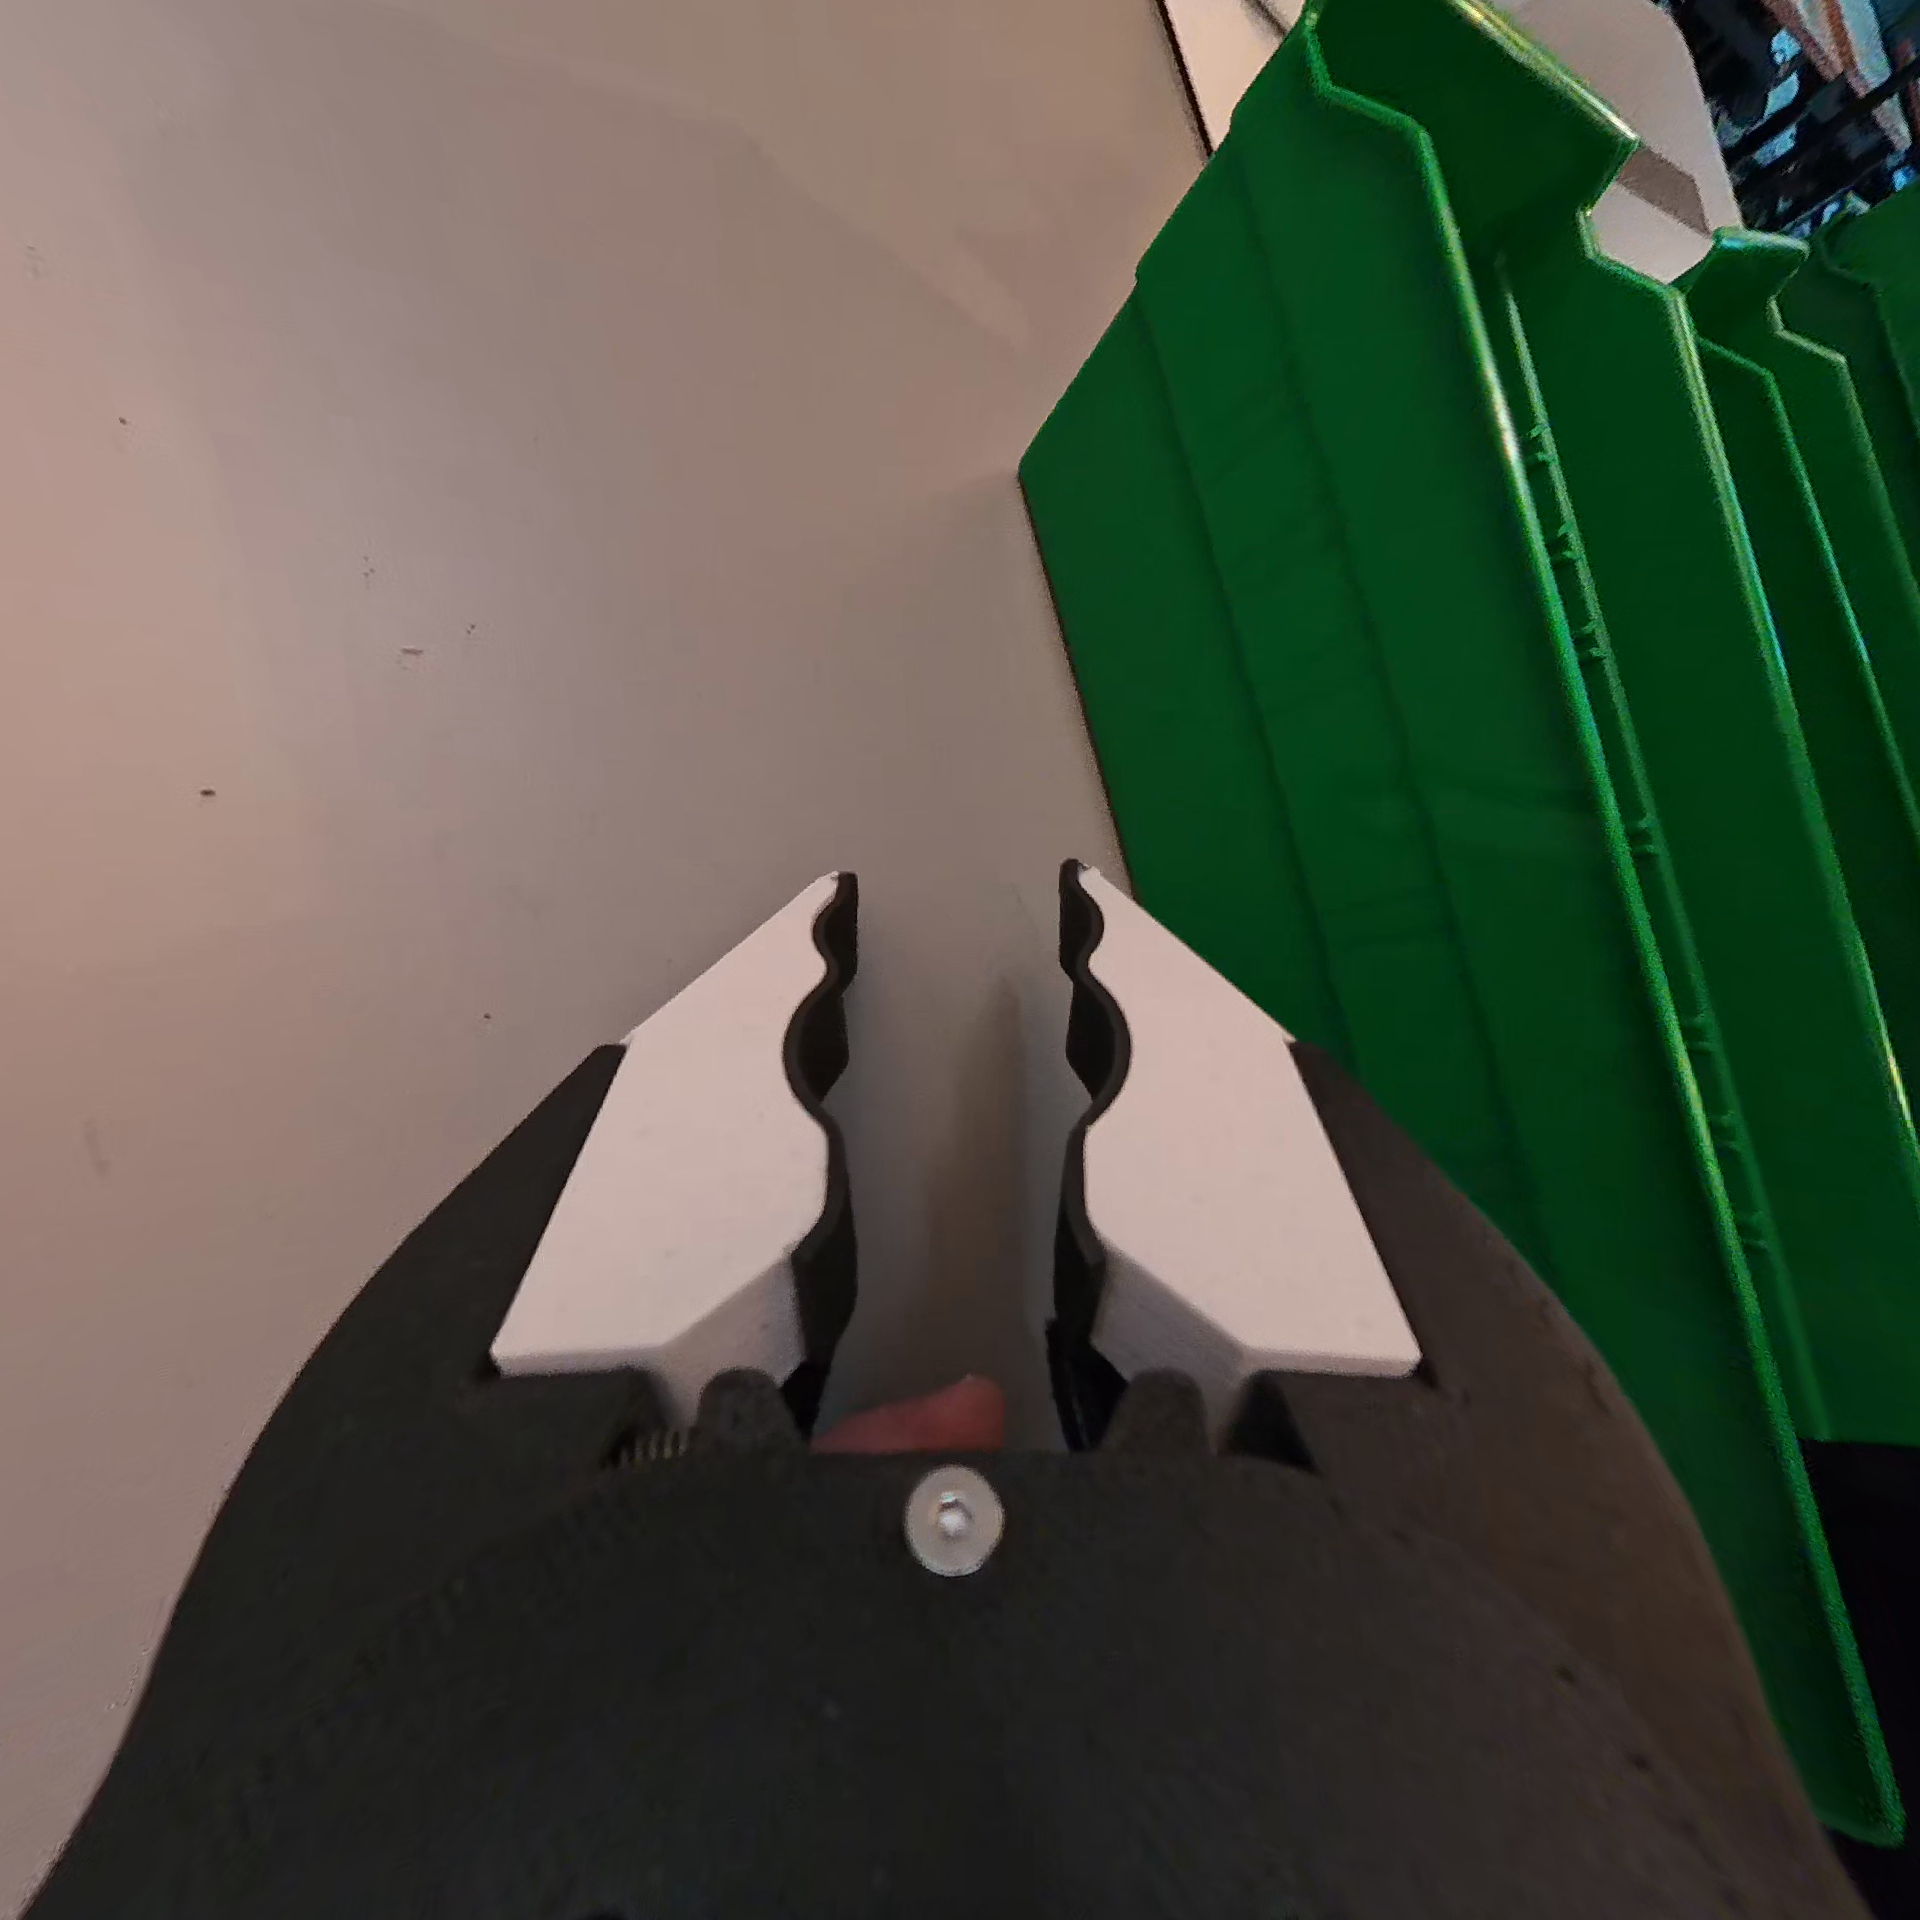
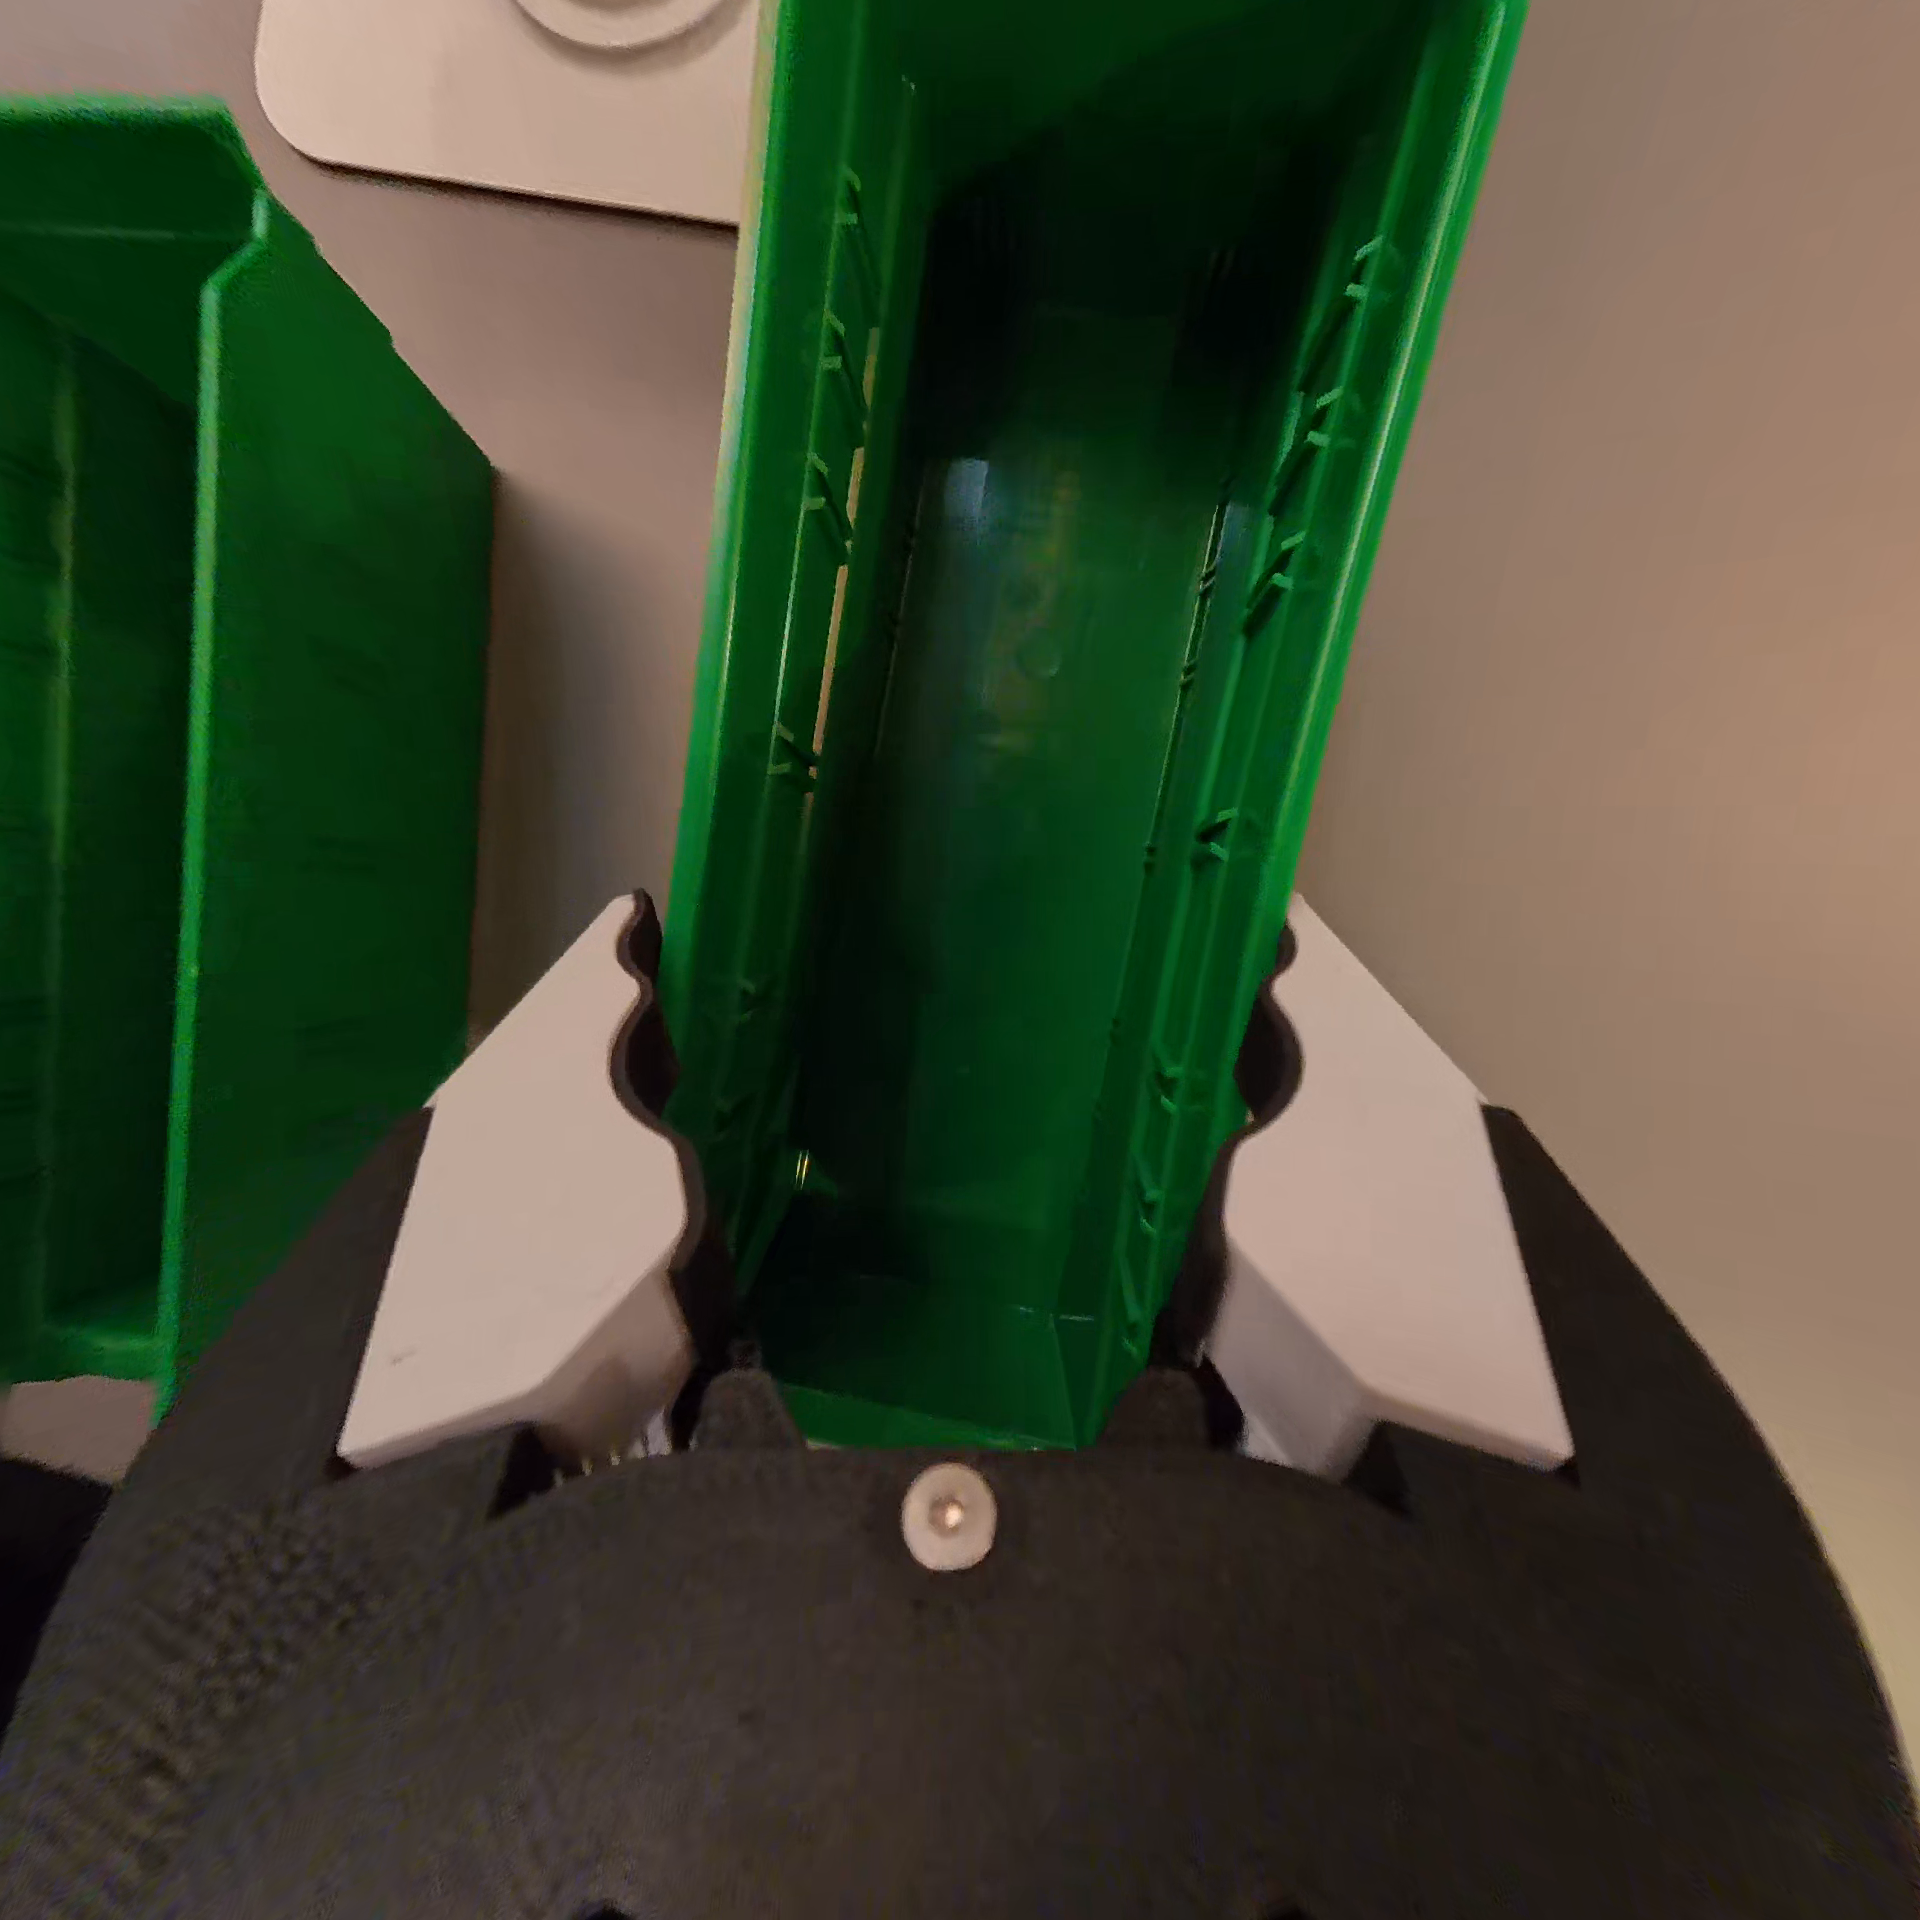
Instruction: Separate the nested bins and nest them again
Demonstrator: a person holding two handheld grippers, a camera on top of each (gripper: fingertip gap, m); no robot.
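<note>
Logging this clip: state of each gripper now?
Left gripper: open, empty, beside a bin.
Right gripper: shut on a green bin.

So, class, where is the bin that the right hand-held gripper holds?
In the right wrist view, the held bin sits centre frame between the right hand-held gripper fingers, with another bin apart to its left.

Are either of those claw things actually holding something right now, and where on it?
The right gripper clasps a green bin across its near end, fingers on both outer side walls. The left gripper is open and empty.
</note>
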